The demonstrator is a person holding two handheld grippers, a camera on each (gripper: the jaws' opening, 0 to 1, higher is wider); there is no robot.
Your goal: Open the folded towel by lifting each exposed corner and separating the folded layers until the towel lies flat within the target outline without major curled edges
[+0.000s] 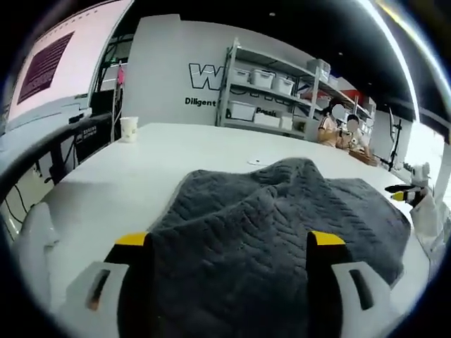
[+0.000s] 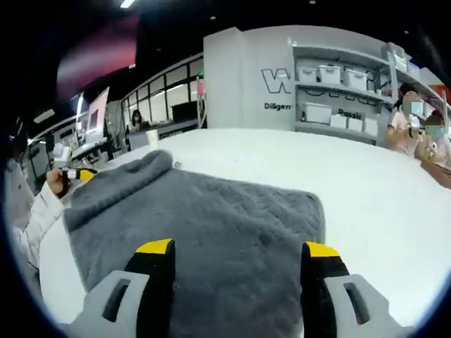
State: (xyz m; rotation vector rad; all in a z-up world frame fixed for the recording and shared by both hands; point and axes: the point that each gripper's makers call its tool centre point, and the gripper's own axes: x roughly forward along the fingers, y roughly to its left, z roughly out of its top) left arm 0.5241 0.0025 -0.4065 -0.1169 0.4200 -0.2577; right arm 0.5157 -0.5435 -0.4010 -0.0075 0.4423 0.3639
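Left gripper view: your left gripper sits low at 6 o'clock, jaws spread wide, yellow tips apart, nothing pinched. The grey towel lies between and beyond the jaws on the white table, bunched into a raised fold toward 12 o'clock. Your right gripper shows at 3 o'clock at the towel's far edge; whether it grips the cloth there cannot be told from this angle. A paper cup stands on the table at 10 o'clock, well apart from the towel. Shelving with bins runs along the wall at 1 o'clock; people sit near it.

Right gripper view: your right gripper, jaws released and wide, hangs over the towel, which spreads mostly flat here with quilted texture up. A rolled ridge runs along its 10 o'clock edge. Your left gripper sits at 9 o'clock by that ridge; grip unclear.
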